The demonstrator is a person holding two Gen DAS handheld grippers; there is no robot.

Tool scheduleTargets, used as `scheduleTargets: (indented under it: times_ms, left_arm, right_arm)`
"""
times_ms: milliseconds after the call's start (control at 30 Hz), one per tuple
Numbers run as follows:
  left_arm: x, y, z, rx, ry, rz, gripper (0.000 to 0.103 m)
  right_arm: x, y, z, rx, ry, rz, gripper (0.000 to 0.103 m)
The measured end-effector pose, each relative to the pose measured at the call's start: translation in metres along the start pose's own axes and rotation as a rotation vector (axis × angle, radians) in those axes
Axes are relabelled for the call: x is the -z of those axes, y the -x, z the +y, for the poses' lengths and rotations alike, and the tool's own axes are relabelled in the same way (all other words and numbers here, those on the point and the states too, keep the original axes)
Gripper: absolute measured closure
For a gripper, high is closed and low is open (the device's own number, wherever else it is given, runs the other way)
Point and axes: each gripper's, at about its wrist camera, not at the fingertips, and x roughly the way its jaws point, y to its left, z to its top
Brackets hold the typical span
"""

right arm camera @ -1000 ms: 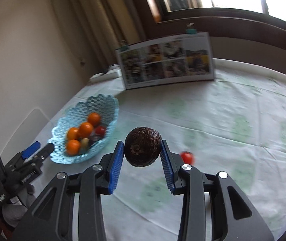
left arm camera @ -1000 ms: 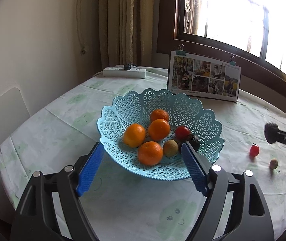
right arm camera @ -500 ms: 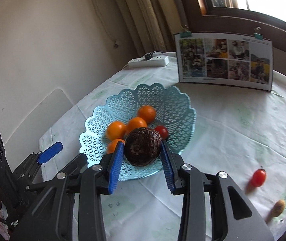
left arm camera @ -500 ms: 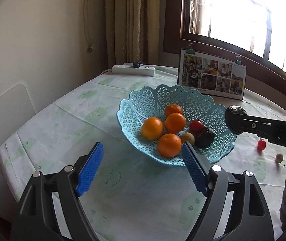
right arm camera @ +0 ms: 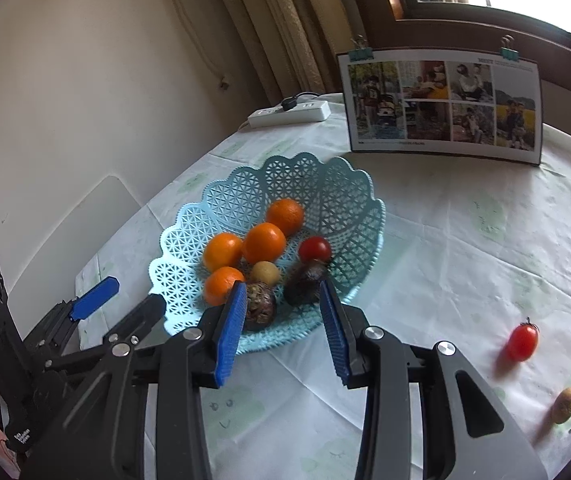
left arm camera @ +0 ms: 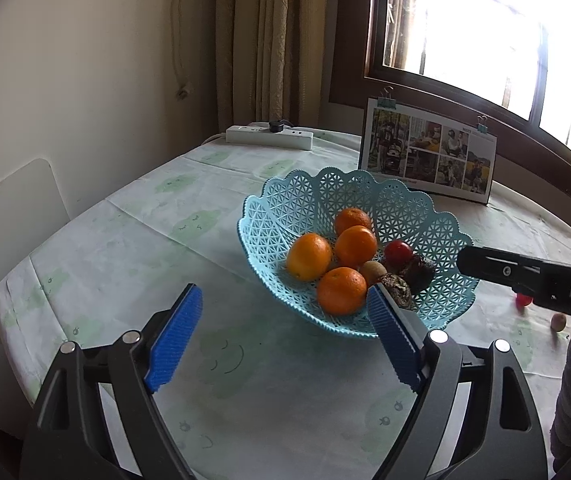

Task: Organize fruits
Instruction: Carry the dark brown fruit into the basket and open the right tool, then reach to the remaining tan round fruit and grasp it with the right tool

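Right tongs (right arm camera: 281, 324) spread wide, nothing between the blue pads (right arm camera: 229, 332). In the right wrist view they sit at the near rim of the blue basket (right arm camera: 325, 184), centre frame. The brown wrinkled fruit (right arm camera: 260, 306) lies in the basket just past the left pad, partly hidden by it, apart from the right pad. A second dark fruit (right arm camera: 305, 280) sits next to it, in the gap between the pads but further in.

Also in the basket: four oranges (right arm camera: 263, 242), a cherry tomato (right arm camera: 314, 249), a small yellow-brown fruit (right arm camera: 264, 273).

Outside the basket, lower right of the right wrist view: another cherry tomato (right arm camera: 522, 342) and a small tan fruit (right arm camera: 564, 399) on the surface (right arm camera: 465, 240), well apart from the basket.

Left tongs (left arm camera: 281, 340) also wide, holding nothing, low in the left wrist frame over the cloth, short of the basket's near-left rim. Its right pad (left arm camera: 391, 340) overlaps the basket edge in the picture; cannot tell if it touches.

Right tongs' black body enters the left view from the right edge, over the basket's right side.

Photo board (right arm camera: 441, 106) stands behind the basket, power strip (right arm camera: 289, 114) upper left of it.
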Motion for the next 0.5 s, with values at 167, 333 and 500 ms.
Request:
scheduleTargets:
  times_ms: [167,333,500]
  left_arm:
    - [-0.002,0.002,-0.009,0.009,-0.015,-0.003,0.017]
    - [-0.003,0.004,-0.02,0.021,-0.034,-0.004,0.017]
    - [-0.004,0.004,-0.032,0.033,-0.055,-0.004,0.017]
  right_arm:
    - [0.011,0.01,-0.017,0.033,-0.025,-0.006,0.065]
    - [0.02,0.025,-0.037,0.054,-0.066,-0.019,0.065]
    - [0.027,0.039,-0.059,0.09,-0.102,-0.036,0.064]
